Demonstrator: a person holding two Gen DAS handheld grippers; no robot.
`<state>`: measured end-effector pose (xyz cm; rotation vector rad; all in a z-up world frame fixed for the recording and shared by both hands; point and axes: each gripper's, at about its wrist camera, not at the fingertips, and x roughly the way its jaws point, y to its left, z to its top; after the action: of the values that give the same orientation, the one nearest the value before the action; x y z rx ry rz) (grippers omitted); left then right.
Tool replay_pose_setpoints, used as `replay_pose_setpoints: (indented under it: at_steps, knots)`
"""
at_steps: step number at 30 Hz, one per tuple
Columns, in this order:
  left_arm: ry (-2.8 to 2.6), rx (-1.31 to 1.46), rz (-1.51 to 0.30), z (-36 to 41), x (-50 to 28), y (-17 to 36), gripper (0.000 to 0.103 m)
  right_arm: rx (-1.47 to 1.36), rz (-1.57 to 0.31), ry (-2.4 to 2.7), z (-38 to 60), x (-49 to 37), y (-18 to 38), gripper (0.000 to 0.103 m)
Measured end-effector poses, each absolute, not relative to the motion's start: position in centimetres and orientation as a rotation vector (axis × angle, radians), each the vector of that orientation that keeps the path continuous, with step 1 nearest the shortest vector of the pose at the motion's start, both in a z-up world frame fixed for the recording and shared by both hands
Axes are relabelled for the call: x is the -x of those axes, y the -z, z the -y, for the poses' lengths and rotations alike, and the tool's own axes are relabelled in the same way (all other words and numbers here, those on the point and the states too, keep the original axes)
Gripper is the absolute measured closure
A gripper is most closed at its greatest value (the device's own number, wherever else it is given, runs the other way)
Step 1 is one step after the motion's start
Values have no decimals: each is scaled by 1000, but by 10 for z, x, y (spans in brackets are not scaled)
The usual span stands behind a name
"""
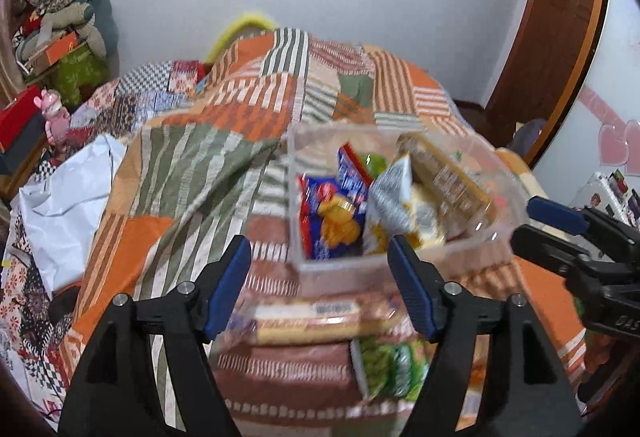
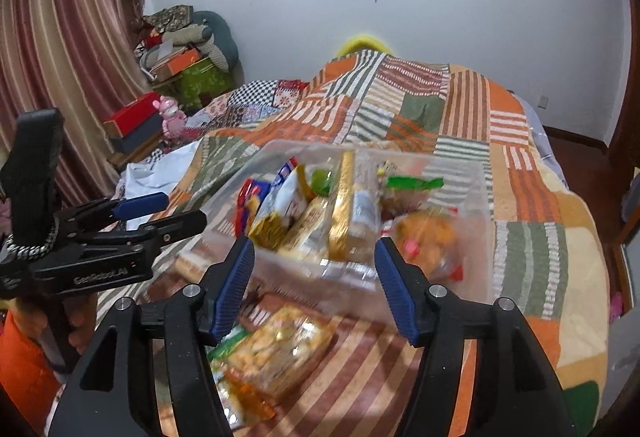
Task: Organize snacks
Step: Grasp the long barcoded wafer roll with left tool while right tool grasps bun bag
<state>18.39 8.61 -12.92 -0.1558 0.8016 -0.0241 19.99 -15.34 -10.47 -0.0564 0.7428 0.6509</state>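
1. The clear plastic bin [image 1: 404, 197], already crowded with snack packets, sits on the patchwork quilt [image 1: 192, 165] just ahead of both grippers.
2. A long biscuit pack [image 1: 320, 319] lies crosswise on the quilt on the near side of the bin, directly below the left gripper [image 1: 320, 277], which seems the nearer one.
3. A green snack bag [image 1: 390, 365] lies just beside it.
4. The left gripper stands half open, holding nothing.
5. The right gripper [image 2: 316, 281] is likewise parted and empty, above a bag of golden snacks [image 2: 276, 353].

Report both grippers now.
Left gripper: open, holding nothing.
Right gripper: open, holding nothing.
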Motion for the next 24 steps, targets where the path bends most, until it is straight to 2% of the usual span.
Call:
replay_pose_setpoints:
  at_steps: [13,24]
  knots:
    - [93,196,-975,-94,-209,188,32,107,-892,-710,124,-190,154,43]
    - [145,221,-993,-94,-192,188,32,154,-929,-681,137,-185,172,38]
